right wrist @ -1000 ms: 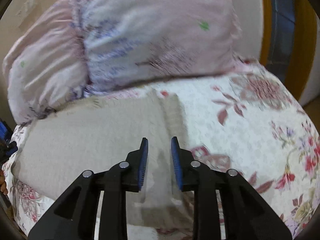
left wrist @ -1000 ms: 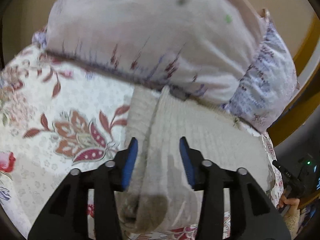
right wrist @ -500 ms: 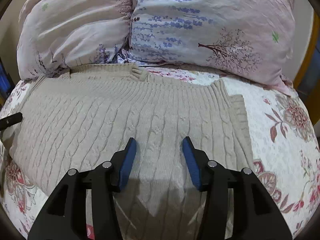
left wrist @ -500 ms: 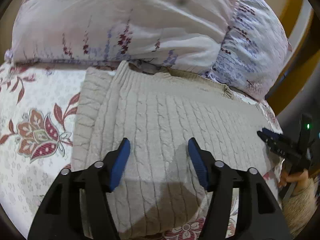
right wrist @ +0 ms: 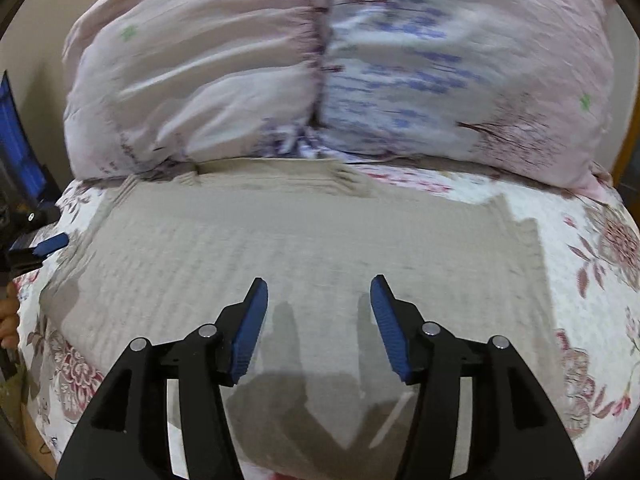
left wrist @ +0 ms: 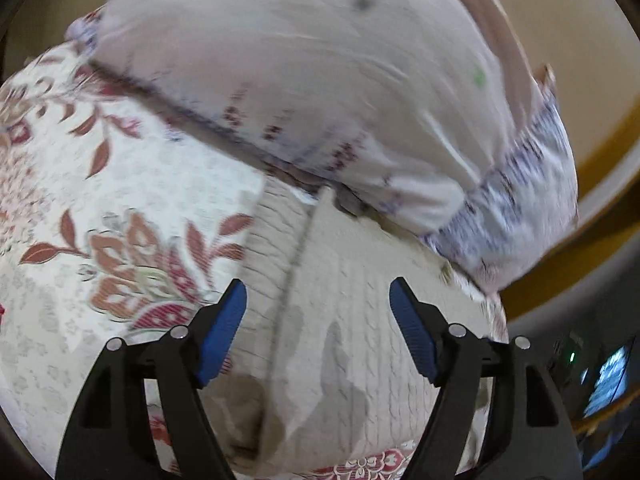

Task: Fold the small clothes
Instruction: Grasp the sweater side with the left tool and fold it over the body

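Observation:
A beige cable-knit sweater (right wrist: 304,240) lies flat on the floral bedspread, its neckline toward the pillows. It also shows in the left wrist view (left wrist: 360,312), with a sleeve folded along its left edge. My left gripper (left wrist: 318,300) is open and empty, just above the sweater's left part. My right gripper (right wrist: 319,294) is open and empty above the sweater's lower middle. The left gripper's blue fingertip (right wrist: 50,245) shows at the sweater's left edge in the right wrist view.
Two large floral pillows (right wrist: 320,72) lie against the wall behind the sweater; they also show in the left wrist view (left wrist: 320,80). The floral bedspread (left wrist: 100,200) spreads left, and shows right of the sweater (right wrist: 592,280). A wooden bed frame (left wrist: 600,184) runs at the right.
Both grippers have opened wider over the second and released the sweater edges. The left view has swung left, the right view has shifted slightly; both now are blurred by motion.

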A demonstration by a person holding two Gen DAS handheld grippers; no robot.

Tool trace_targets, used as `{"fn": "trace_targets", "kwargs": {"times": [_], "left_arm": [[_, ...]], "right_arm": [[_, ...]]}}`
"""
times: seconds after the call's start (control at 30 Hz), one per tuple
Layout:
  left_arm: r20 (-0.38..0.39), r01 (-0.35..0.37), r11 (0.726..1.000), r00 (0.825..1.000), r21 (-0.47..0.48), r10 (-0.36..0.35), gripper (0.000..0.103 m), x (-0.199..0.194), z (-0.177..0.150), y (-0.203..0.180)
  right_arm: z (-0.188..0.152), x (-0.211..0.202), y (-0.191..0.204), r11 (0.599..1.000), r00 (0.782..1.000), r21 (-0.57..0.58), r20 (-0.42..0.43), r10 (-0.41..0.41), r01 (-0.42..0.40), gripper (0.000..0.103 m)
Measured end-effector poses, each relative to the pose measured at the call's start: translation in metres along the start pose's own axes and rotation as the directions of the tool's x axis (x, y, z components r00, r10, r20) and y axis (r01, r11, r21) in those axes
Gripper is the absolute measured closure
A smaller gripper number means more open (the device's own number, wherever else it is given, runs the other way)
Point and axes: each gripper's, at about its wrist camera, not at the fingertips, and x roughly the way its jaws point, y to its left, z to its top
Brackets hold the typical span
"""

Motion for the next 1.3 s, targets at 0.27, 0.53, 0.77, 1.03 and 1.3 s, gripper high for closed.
{"fn": "trace_targets", "kwargs": {"times": [0.27, 0.53, 0.77, 1.03, 1.3], "left_arm": [[-0.041, 0.034, 0.991, 0.998, -0.131, -0.04, 0.029, 0.016, 0.007, 0.024], [-0.058, 0.037, 0.988, 0.997, -0.15, -0.046, 0.028, 0.031, 0.007, 0.02], [-0.071, 0.054, 0.989, 0.995, -0.141, -0.064, 0.027, 0.04, 0.004, 0.009], [-0.095, 0.066, 0.985, 0.992, -0.157, -0.082, 0.044, 0.046, -0.001, 0.004], [-0.113, 0.108, 0.977, 0.985, -0.184, -0.13, 0.082, 0.048, -0.005, -0.002]], "right_arm": [[0.003, 0.009, 0.021, 0.999, 0.999, 0.001, 0.001, 0.033, -0.033, 0.047], [0.007, 0.033, 0.028, 1.0, 0.997, -0.02, -0.071, -0.001, 0.0, 0.046], [0.011, 0.033, 0.036, 0.992, 0.997, -0.109, -0.047, -0.066, 0.06, 0.044], [0.01, 0.033, 0.036, 0.992, 0.998, -0.111, -0.035, -0.059, 0.055, 0.043], [0.012, 0.033, 0.036, 0.993, 0.998, -0.109, -0.035, -0.046, 0.042, 0.043]]}}
